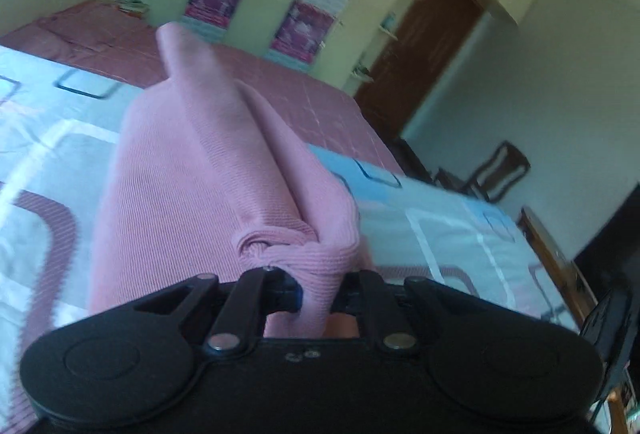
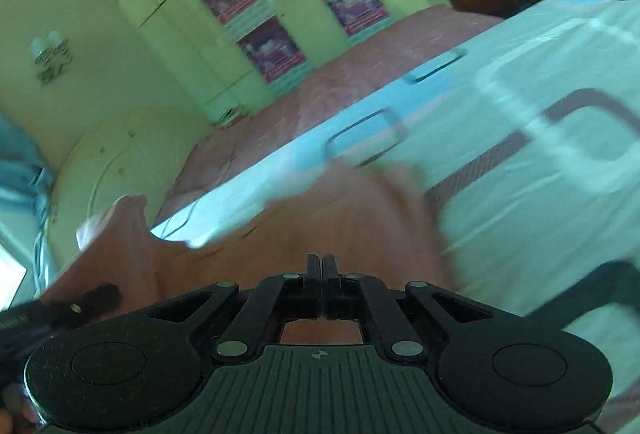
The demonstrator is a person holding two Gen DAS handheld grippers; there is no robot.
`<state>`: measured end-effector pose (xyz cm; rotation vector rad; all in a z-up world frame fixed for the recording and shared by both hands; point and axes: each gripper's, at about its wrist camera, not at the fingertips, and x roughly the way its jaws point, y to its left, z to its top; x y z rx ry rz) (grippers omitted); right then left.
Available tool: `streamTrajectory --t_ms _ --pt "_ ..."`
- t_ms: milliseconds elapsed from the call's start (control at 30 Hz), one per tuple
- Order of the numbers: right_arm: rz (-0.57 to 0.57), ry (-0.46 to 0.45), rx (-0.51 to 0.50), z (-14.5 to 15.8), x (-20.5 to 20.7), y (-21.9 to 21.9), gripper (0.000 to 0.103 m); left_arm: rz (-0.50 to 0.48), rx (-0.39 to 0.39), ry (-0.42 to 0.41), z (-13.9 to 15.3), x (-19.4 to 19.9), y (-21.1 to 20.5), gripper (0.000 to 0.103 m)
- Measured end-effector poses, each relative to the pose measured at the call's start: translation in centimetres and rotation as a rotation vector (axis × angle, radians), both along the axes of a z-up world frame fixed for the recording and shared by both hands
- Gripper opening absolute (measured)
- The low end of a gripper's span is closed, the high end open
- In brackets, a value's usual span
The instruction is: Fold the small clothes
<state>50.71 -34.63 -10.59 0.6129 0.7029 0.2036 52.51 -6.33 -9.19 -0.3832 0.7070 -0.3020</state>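
Left wrist view gives us the bed under its white patterned sheet (image 1: 48, 138), the pink ribbed knit garment (image 1: 192, 170) lifted above it, bunched hem clamped in our left tool (image 1: 316, 274); our right tool (image 2: 322, 266) grips its blurred edge.

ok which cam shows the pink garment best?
Left wrist. The pink garment is sharp there: knit ribs, long folds, and a bunched edge pinched in the left gripper. In the right wrist view it is a motion-blurred pink patch ahead of the shut right gripper.
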Motion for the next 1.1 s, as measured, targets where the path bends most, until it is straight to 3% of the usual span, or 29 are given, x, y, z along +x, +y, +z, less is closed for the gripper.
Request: streamTrajectory --t_ms 67,133,167,233,267,300,333,367,467,533,633,733,767,833,867,900,967,1000,1033,1067,1100 --pt "-0.004 0.028 0.02 -0.1 -0.1 -3.3 0.0 -0.103 0.049 0.111 -2.4 1.6 -5.8 0.008" --pt "0.035 0.078 0.079 -0.9 0.0 -5.8 0.0 -0.204 0.115 0.284 -5.4 2.9 -10.4 0.022" --pt "0.049 0.112 0.096 -1.1 0.0 -6.6 0.0 -0.211 0.15 0.306 -5.8 2.7 -11.8 0.026" --pt "0.055 0.124 0.094 -1.3 -0.5 -7.5 0.001 -0.219 0.165 0.214 -4.2 1.1 -11.8 0.042" --pt "0.063 0.115 0.097 -1.2 -0.7 -7.8 0.015 -0.209 0.146 0.175 -3.2 0.4 -11.0 0.053" --pt "0.074 0.102 0.105 -1.1 -0.8 -7.9 0.034 -0.18 0.132 0.14 -2.2 -0.1 -9.6 0.053" --pt "0.077 0.075 0.105 -1.0 -1.0 -7.8 0.063 -0.144 0.129 0.113 -1.5 -0.2 -7.9 0.053" --pt "0.091 0.055 0.107 -0.9 -1.0 -7.4 0.065 -0.1 0.143 0.09 -0.9 -0.2 -6.1 0.052" --pt "0.147 0.053 0.114 -1.2 -0.1 -5.6 0.065 0.02 0.267 0.068 -0.5 1.0 -2.2 0.048" --pt "0.17 0.066 0.067 -1.5 0.8 -4.2 0.065 0.05 0.279 0.099 -1.1 2.0 -0.2 0.041" --pt "0.185 0.059 -0.007 -2.1 2.6 -2.7 0.065 0.071 0.303 0.093 -2.0 2.4 1.3 0.041" --pt "0.185 0.057 -0.047 -2.4 4.5 -1.9 0.065 0.079 0.286 0.066 -2.3 2.7 1.9 0.057" --pt "0.183 0.059 -0.058 -2.4 5.0 -1.7 0.064 0.08 0.28 0.069 -2.6 2.9 2.1 0.07" --pt "0.18 0.072 -0.093 -2.7 6.1 -1.1 0.057 0.076 0.279 0.071 -3.1 3.4 2.2 0.073" --pt "0.179 0.077 -0.115 -2.9 6.6 -0.8 0.052 0.075 0.281 0.083 -3.4 3.7 2.2 0.069" --pt "0.181 0.081 -0.128 -3.2 7.1 -0.6 0.051 0.065 0.261 0.095 -3.8 4.1 2.4 0.054" --pt "0.189 0.092 -0.151 -3.7 8.3 -0.1 0.037 0.069 0.192 0.101 -4.7 4.1 3.2 0.043" --pt "0.199 0.094 -0.159 -3.9 8.8 0.1 0.032 0.071 0.169 0.094 -4.9 4.0 3.5 0.033" --pt "0.222 0.085 -0.158 -4.0 9.0 0.5 0.011 0.076 0.14 0.074 -5.0 3.6 3.9 0.028" --pt "0.248 0.048 -0.172 -3.8 9.0 1.0 0.005 0.098 0.093 0.035 -5.1 2.7 4.5 0.021" --pt "0.278 -0.002 -0.193 -3.4 8.7 1.6 0.005 0.122 0.021 -0.009 -5.4 1.7 5.4 0.017"
